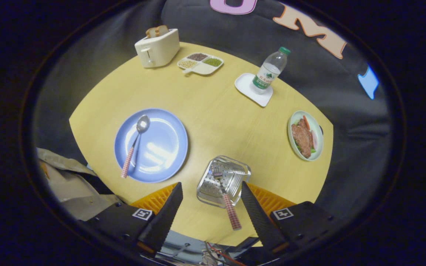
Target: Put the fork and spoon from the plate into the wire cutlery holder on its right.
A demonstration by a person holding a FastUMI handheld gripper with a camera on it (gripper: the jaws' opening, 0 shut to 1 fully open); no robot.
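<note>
Your hand-held gripper (211, 205) hangs above the near side of the worktop (213, 122) with its fingers spread wide apart and gripping nothing. Each finger base carries a small square black-and-white marker.

Just ahead, between the fingers, stands the wire cutlery holder (223, 181), a square perforated metal basket with rounded corners, shiny all over. The fork (227, 201) already sits in it, head down among the holes, and its pink-and-white checked handle leans out over the near rim toward you.

To the holder's left lies the blue plate (151, 145), round and glossy. On it you have the spoon (135, 144), bowl pointing away from you, its checked handle matching the fork's and overhanging the plate's near rim.

Further right, a pale green plate of food (306, 135) sits by the worktop's edge; the food looks like sliced meat with vegetables, though it is too small to be sure.

Beyond, a water bottle (271, 71) with a green cap stands on a white coaster (253, 89); its green-and-white label carries writing too small to read. At the far side are a divided dish of grains (200, 63) and a cream toaster (157, 48) with bread in its slots.
</note>
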